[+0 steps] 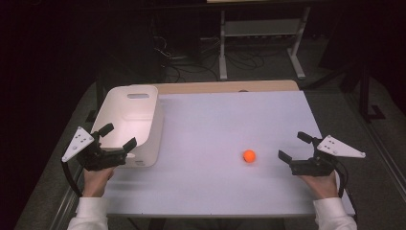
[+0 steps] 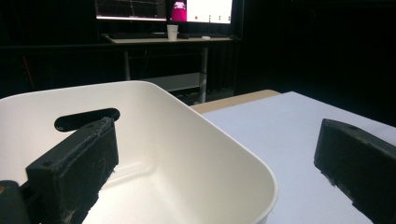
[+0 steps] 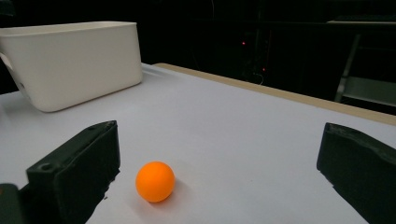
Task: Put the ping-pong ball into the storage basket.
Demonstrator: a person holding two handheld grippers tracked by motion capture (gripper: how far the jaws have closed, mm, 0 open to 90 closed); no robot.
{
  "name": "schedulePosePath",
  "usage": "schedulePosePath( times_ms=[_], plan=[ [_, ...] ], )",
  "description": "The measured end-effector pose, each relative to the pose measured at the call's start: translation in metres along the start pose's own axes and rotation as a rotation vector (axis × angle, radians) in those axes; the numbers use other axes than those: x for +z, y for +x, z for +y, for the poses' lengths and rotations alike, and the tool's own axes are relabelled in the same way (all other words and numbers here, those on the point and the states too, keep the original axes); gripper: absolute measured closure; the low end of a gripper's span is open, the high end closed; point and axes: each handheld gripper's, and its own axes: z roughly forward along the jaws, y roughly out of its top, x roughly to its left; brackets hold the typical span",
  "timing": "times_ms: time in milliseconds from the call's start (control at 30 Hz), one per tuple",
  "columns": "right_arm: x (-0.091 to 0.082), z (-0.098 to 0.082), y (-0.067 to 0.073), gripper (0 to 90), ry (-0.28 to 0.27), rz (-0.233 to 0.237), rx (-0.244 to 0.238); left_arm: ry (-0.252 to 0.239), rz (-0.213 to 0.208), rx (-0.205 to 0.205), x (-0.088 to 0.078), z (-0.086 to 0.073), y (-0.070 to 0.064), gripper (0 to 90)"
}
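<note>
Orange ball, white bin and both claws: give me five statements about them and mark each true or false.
1. The orange ball lies on the table, outside the white bin. True.
2. The right claw is shut on the ball. False: its jaws stand open, and the ball rests free on the table beside it.
3. The left claw is open at the bin's near end. True.
4. The bin holds a second ball. False: the part of its inside that shows is bare.
5. The bin lies tipped on its side. False: it stands upright, opening upward.
</note>
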Motion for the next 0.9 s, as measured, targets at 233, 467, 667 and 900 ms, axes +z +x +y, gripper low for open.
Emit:
schedulePosePath(
  times_ms=[233, 467, 667, 900],
  plan=[
    [0.002, 0.0, 0.0, 0.0, 0.019, 0.0, -0.002, 0.012, -0.008, 0.008, 0.002, -0.001, 0.0, 0.0],
    [0.002, 0.002, 0.002, 0.0, 0.009, -0.008, 0.003, 0.047, -0.015, 0.012, 0.007, 0.0, -0.001, 0.0],
    [0.006, 0.0, 0.002, 0.0, 0.021, 0.005, -0.003, 0.048, -0.024, 0.015, 0.007, 0.005, -0.004, 0.0],
    [0.007, 0.0, 0.003, 0.0, 0.03, 0.007, -0.008, 0.066, -0.045, 0.044, 0.011, 0.013, -0.005, 0.0]
  ],
)
